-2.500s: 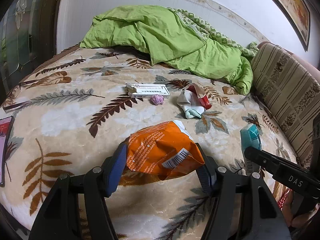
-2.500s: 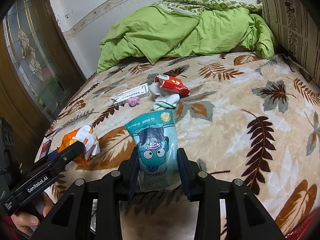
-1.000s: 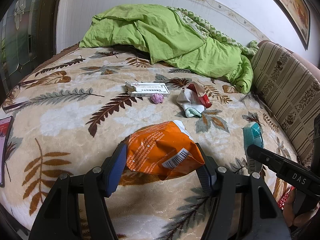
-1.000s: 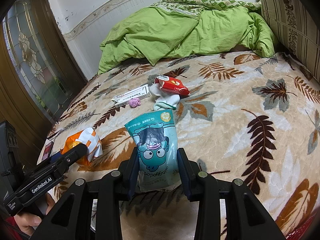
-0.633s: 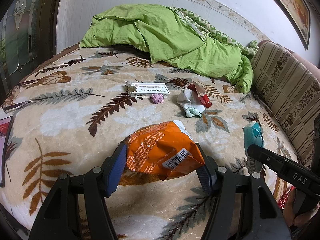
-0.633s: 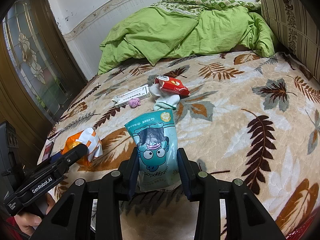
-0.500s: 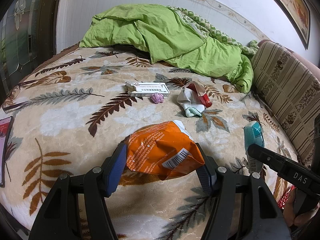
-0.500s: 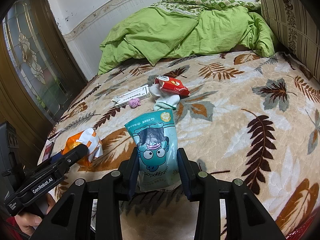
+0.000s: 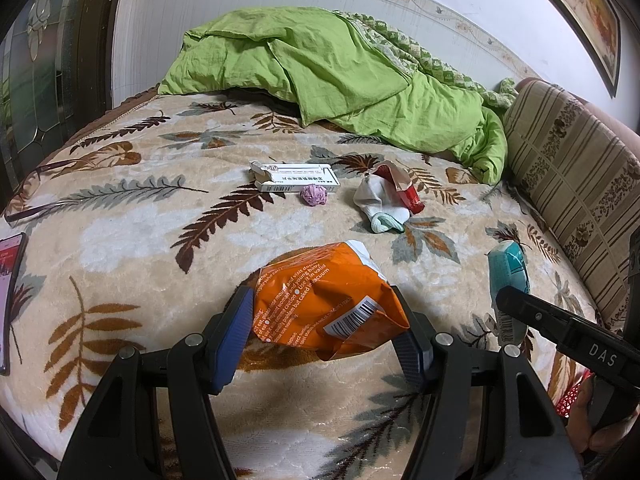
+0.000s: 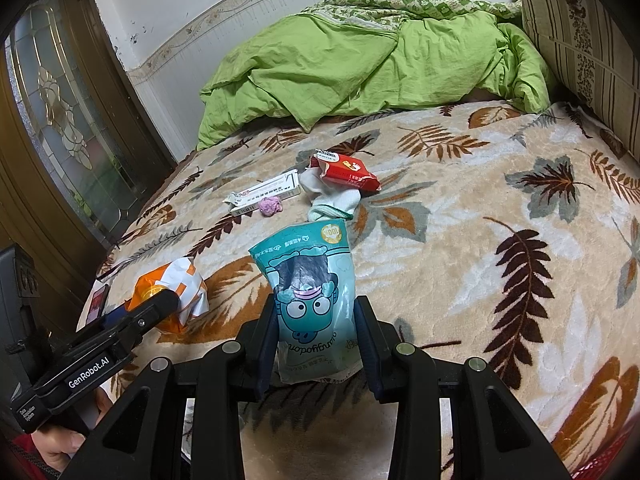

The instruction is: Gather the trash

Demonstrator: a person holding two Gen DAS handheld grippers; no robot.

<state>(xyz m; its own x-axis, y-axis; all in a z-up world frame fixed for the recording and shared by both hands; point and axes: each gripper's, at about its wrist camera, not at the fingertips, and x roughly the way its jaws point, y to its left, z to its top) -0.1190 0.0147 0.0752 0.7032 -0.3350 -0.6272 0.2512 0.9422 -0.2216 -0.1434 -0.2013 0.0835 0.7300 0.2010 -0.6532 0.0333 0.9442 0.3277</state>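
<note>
My left gripper (image 9: 324,320) is shut on a crumpled orange snack bag (image 9: 324,304), held over the near edge of the bed. The same orange bag (image 10: 172,292) shows at the left of the right wrist view. My right gripper (image 10: 316,332) is shut on a teal pouch (image 10: 310,292) with a cartoon face; this teal pouch (image 9: 508,276) appears at the right of the left wrist view. Farther back on the leaf-patterned blanket (image 9: 120,232) lie a white carton (image 9: 296,178), a small purple wad (image 9: 314,194), a white sock (image 9: 378,208) and a red packet (image 10: 348,170).
A rumpled green duvet (image 9: 320,76) fills the back of the bed. A striped cushion (image 9: 568,184) runs along the right side. A phone (image 9: 8,280) lies at the bed's left edge. A wooden glazed door (image 10: 52,128) stands to the left.
</note>
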